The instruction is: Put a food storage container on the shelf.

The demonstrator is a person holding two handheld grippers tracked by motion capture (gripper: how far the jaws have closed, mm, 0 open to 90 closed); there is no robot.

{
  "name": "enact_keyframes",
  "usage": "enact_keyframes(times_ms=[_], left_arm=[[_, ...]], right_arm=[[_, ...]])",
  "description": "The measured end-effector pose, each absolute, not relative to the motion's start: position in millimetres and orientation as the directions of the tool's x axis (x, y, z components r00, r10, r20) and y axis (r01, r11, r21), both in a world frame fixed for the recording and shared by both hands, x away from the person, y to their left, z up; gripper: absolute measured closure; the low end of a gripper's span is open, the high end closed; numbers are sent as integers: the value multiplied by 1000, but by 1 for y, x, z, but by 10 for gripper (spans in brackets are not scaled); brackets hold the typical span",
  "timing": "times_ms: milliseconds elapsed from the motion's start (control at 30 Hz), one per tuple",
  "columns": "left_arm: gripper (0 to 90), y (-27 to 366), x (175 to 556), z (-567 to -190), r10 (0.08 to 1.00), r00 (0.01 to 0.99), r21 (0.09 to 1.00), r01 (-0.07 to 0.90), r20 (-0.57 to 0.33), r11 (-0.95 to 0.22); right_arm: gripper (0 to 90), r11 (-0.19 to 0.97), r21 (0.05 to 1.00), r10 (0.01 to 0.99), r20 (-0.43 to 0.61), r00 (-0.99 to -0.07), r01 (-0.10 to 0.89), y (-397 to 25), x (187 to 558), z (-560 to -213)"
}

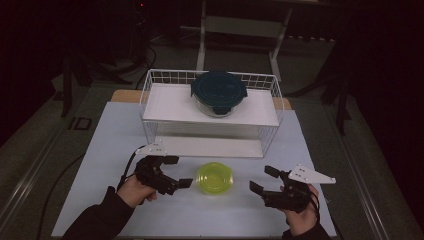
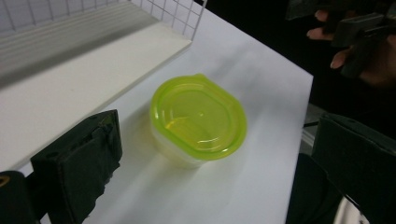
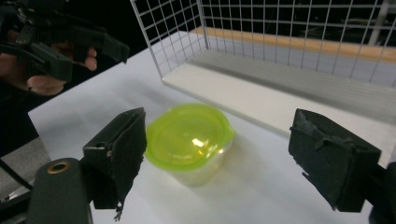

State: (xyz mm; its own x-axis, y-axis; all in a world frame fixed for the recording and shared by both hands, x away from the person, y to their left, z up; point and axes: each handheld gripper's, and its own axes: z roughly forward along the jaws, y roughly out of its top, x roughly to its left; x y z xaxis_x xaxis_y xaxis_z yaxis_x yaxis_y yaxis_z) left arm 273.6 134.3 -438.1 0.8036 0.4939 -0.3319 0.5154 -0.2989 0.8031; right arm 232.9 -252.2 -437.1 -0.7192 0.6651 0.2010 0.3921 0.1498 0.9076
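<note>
Tub: a small clear tub (image 1: 214,178) with a yellow-green lid sits on the white table (image 1: 100,150), right between the two grippers and touching neither. In the left gripper view the tub (image 2: 198,122) shows its lid pressed on flat, with a little tab at the far edge. In the right gripper view the tub (image 3: 189,140) stands just ahead of the jaws, nearer the jaw at the picture's left.

Left gripper: the left gripper (image 1: 177,171) is spread wide, nothing between its jaws, and it points at the tub from the person's left. Its own view has the left gripper (image 2: 243,154) with one jaw at each lower corner and the tub in the gap, farther on. From the right gripper view the left gripper (image 3: 93,51) hangs at top left, above the table's corner.

Right gripper: the right gripper (image 1: 262,179) is also open and empty, aimed at the tub from the person's right, near but not touching. In its own view the right gripper (image 3: 215,161) has its jaws well apart. The left gripper view catches the right gripper (image 2: 364,32) at top right, fingers (image 2: 322,32) wrapped round it.

Rack: a white wire rack (image 1: 150,95) stands behind the tub, with a lower shelf board (image 1: 210,146) just beyond it.

Top shelf: a glass bowl (image 1: 218,93) with a dark teal lid rests on the upper board.

Hands: dark sleeves come in from the bottom of the high view.
</note>
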Motion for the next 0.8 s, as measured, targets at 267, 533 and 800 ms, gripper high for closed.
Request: enact_keyframes(times_ms=[267,533,800], left_arm=[[14,125,279,-438,508,771,782,564,-383,-266],[40,119,290,-451,531,717,735,636,-452,-235],[127,118,303,-473,568,607,634,752,-556,-182]], right_arm=[[145,152,869,650,270,-710,470,-235,250,-440],[137,162,818,647,334,-686,551,-213,269,-451],[214,144,697,652,468,-597,703,-207,289,-469]])
